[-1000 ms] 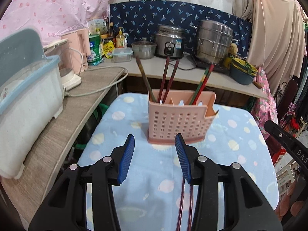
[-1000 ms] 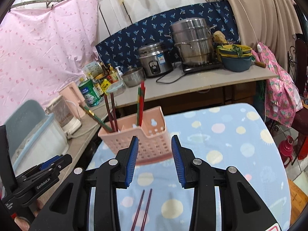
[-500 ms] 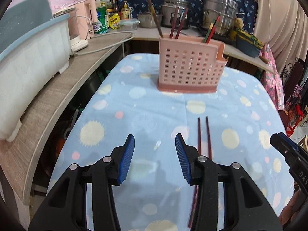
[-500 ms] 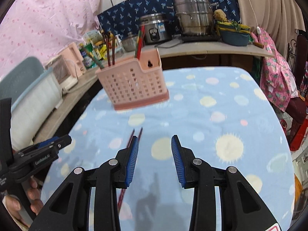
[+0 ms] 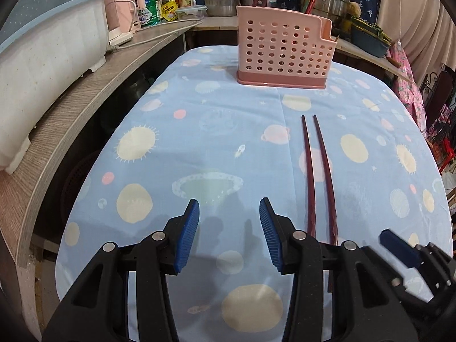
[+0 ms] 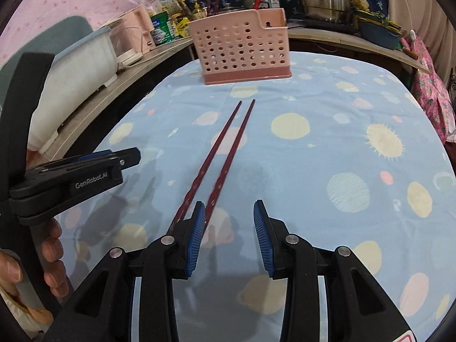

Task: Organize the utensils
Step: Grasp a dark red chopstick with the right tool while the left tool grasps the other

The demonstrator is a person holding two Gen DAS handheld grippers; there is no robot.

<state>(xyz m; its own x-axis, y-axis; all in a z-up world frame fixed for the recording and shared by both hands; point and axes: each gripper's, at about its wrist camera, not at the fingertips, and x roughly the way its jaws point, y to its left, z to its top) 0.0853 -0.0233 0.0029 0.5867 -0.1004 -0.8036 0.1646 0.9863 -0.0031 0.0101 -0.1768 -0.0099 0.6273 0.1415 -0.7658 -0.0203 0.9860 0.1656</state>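
- Two dark red chopsticks (image 5: 319, 171) lie side by side on the cloth-covered surface (image 5: 171, 148) in the left wrist view, near ends just apart, far tips pointing at the pink utensil holder (image 5: 282, 48). Their long axis runs straight away from the camera toward that holder, which stands well beyond their tips.
- In that view the left gripper (image 5: 229, 229) is spread wide with nothing between its blue pads (image 5: 186, 233). The chopsticks lie off to its right side, their near ends passing behind its right finger, so they are outside the gap, not in it.
- The right gripper's blurred tip (image 5: 399, 246) shows at the lower right of that view, on the far side of the chopsticks from the left gripper.
- In the right wrist view the same chopsticks (image 6: 225, 154) run from the holder (image 6: 242, 48) side down to the right gripper (image 6: 229, 233), slanting slightly left. Their near ends reach its left pad (image 6: 195, 239) and slip under or beside it; I cannot tell if they touch.
- The right gripper is also spread apart and holds nothing. The pair sits at the left edge of its gap, so it looks the nearer gripper; a small shift left should centre the sticks.
- The left gripper (image 6: 125, 156) shows at the left there, side-on, apart from the chopsticks.
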